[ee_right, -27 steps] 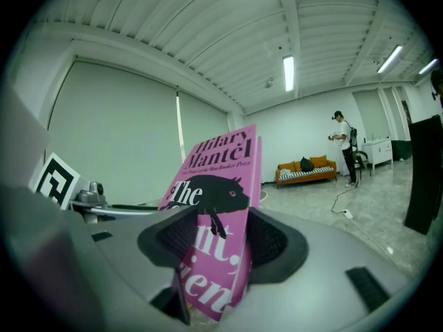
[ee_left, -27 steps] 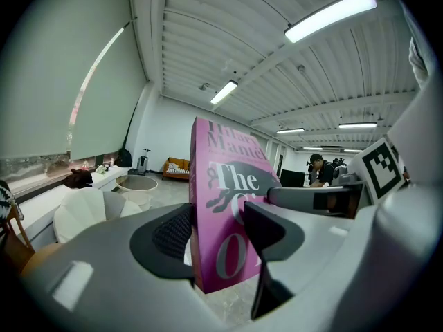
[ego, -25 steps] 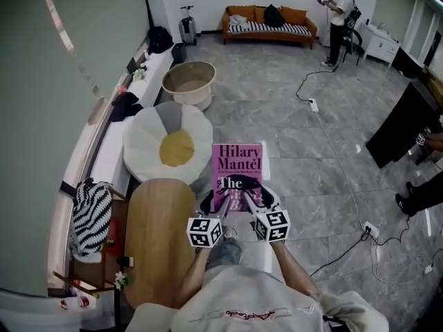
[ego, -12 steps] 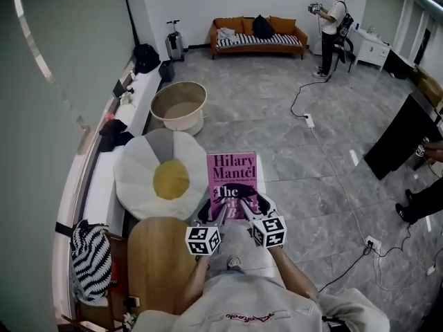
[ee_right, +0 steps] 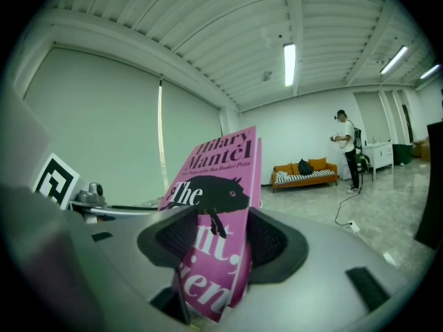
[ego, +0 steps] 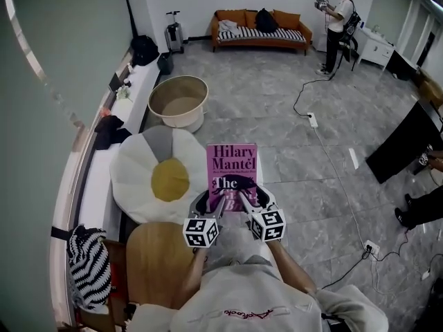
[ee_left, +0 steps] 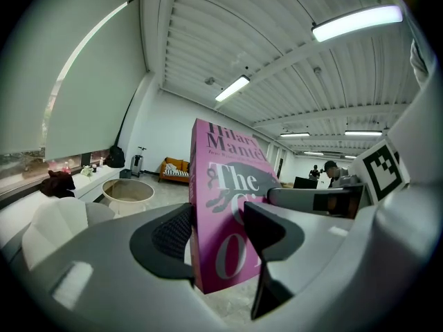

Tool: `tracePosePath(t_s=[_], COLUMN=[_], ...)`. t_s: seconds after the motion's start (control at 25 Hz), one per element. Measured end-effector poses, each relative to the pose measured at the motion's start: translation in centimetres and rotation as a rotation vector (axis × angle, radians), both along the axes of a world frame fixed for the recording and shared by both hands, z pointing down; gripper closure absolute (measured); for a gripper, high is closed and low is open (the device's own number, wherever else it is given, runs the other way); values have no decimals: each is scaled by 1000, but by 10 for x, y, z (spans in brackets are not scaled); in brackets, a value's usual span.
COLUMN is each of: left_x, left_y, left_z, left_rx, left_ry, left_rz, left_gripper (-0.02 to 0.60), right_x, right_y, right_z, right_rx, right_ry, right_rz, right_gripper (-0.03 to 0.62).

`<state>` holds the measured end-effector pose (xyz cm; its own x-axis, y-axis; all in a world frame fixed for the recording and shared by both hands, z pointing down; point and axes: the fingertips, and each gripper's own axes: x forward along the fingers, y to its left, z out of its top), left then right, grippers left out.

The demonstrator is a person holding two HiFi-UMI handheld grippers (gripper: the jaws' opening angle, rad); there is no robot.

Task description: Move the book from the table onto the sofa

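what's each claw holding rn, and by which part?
Both hold the pink book: left claw clamps its lower left corner, right claw its lower right corner.

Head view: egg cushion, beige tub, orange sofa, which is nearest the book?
The fried-egg cushion, white with a yellow centre, directly beside the pink book; tub and sofa lie farther back.

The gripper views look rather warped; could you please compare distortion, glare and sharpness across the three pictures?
Head view: mild barrel bending at the walls, even light, the title on the book crisp. Left gripper view: strong fisheye inside a black ring, the ceiling lamp blown out at top right. Right gripper view: same fisheye ring, no harsh glare, the distant sofa reasonably clear.
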<state>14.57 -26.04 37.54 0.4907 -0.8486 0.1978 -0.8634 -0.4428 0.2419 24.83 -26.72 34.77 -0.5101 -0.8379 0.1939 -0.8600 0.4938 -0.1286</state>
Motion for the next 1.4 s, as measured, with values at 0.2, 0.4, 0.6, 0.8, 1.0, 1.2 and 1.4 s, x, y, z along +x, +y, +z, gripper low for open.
tracePosePath(t_s=[0.2, 0.4, 0.6, 0.8, 1.0, 1.2, 1.4], left_x=[-8, -10, -15, -17, -25, -25, -33], left_y=[-15, -40, -89, -142, -199, -258, -313], left_z=[10, 20, 21, 15, 5, 2, 5], left_rx=[-15, -26, -18, -11, -4, -8, -19], left_ry=[5, 0, 1, -11, -12, -21, -14], left_rz=[-26, -38, -42, -47, -71, -80, -88], left_gripper=[341, 341, 341, 341, 341, 341, 341], right_x=[-9, -11, -16, -17, -26, -26, -34], right_y=[-18, -44, -94, -147, -206, -266, -323], right_z=[7, 19, 21, 16, 6, 4, 6], right_rx=[-9, -22, -14, -9, 3, -2, -10], right_ry=[10, 6, 2, -11, -7, -10, -4], right_rz=[-25, -36, -37, -42, -66, -79, -89], right_gripper=[368, 368, 368, 368, 368, 368, 368])
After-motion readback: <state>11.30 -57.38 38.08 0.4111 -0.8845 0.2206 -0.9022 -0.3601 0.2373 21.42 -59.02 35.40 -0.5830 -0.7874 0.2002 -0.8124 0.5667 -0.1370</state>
